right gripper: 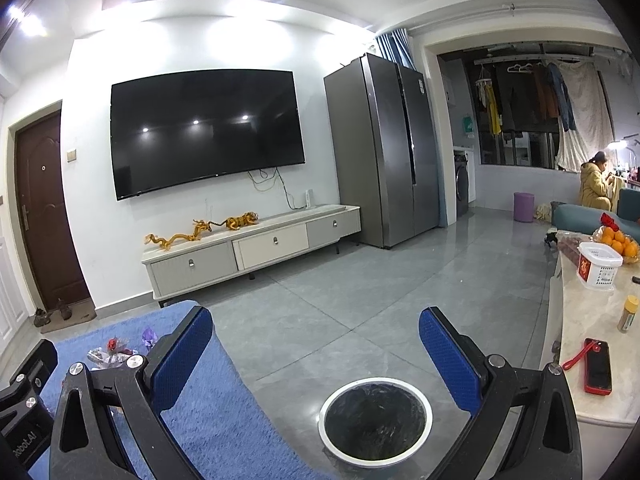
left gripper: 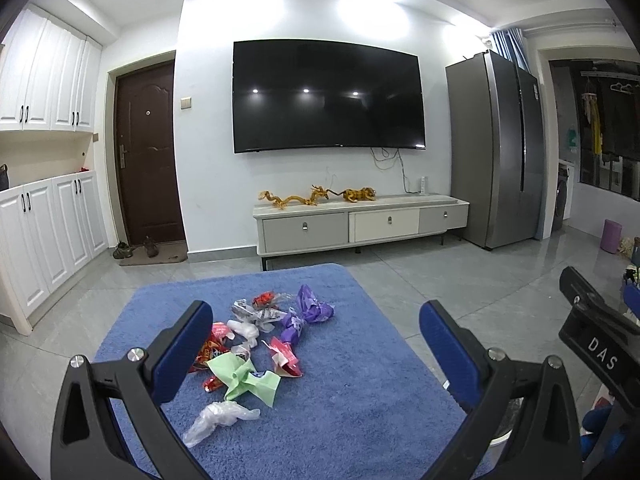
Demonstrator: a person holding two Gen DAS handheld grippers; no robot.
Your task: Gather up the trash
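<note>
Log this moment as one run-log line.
left gripper: open, over wrappers on blue rug | right gripper: open, empty, above trash bin | nothing collected yet

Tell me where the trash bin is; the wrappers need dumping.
In the right wrist view, the trash bin stands on the grey floor tiles between the blue rug on its left and the marble table on its right.

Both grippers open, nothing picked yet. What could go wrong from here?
1. The wrappers lie overlapped in one pile on the fluffy blue rug; the left gripper may grab several at once or snag pile fibres.
2. The clear plastic piece is thin and limp, likely to slip from the pads.
3. The bin sits off the rug under the right gripper; carried scraps could drop on the tile short of it.
</note>
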